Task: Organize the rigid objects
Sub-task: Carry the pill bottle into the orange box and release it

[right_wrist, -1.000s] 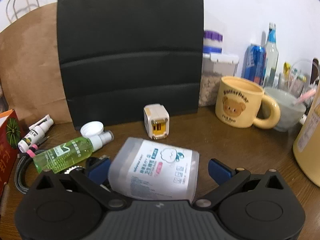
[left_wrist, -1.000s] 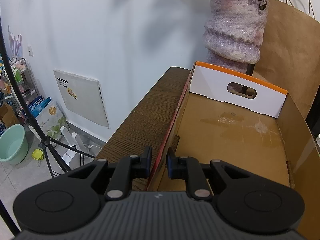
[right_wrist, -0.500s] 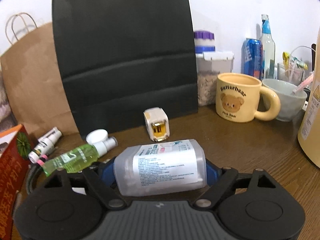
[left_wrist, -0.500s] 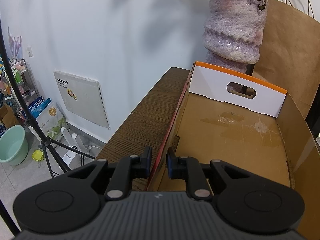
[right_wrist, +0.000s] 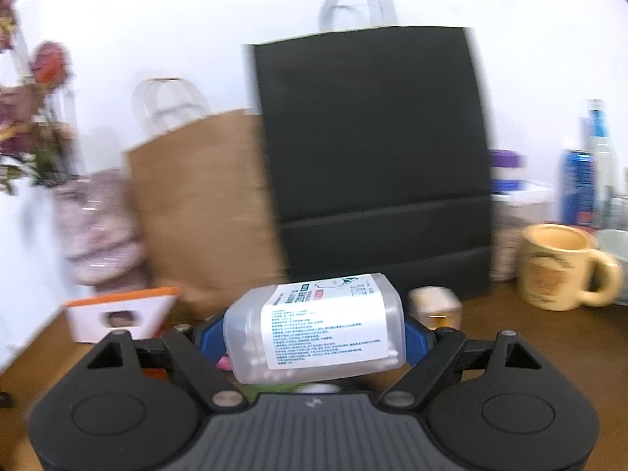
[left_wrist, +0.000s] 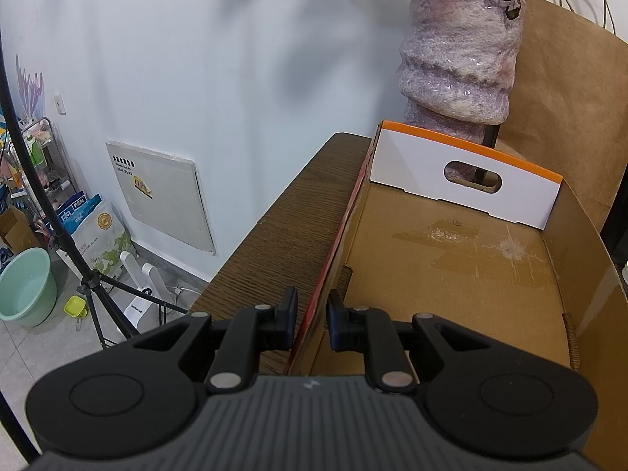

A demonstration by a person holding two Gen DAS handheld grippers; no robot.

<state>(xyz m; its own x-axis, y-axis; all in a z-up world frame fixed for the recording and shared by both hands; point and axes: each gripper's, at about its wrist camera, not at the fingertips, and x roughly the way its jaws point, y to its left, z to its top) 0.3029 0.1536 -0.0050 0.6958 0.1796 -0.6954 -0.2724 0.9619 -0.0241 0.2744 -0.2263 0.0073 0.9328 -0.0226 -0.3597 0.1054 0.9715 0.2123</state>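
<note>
An open cardboard box (left_wrist: 451, 274) with a white, orange-edged end panel lies on the wooden table; nothing is inside it. My left gripper (left_wrist: 311, 314) is shut on the box's near left wall, one pad outside and one inside. In the right wrist view a clear plastic container (right_wrist: 318, 325) with a white printed label lies sideways between the blue pads. My right gripper (right_wrist: 314, 339) is shut on it and holds it above the table. The same box (right_wrist: 117, 314) shows low at the left there.
A black paper bag (right_wrist: 373, 157) and a brown paper bag (right_wrist: 204, 204) stand behind. A purple wrapped vase (left_wrist: 459, 55) stands past the box. A yellow mug (right_wrist: 557, 267), a small white charger (right_wrist: 433, 306), a can and bottles sit right. The table edge (left_wrist: 274, 212) drops to the floor at left.
My right gripper closed on the clear container and lifted it off the table, swinging up and left. The left gripper and the box have not moved.
</note>
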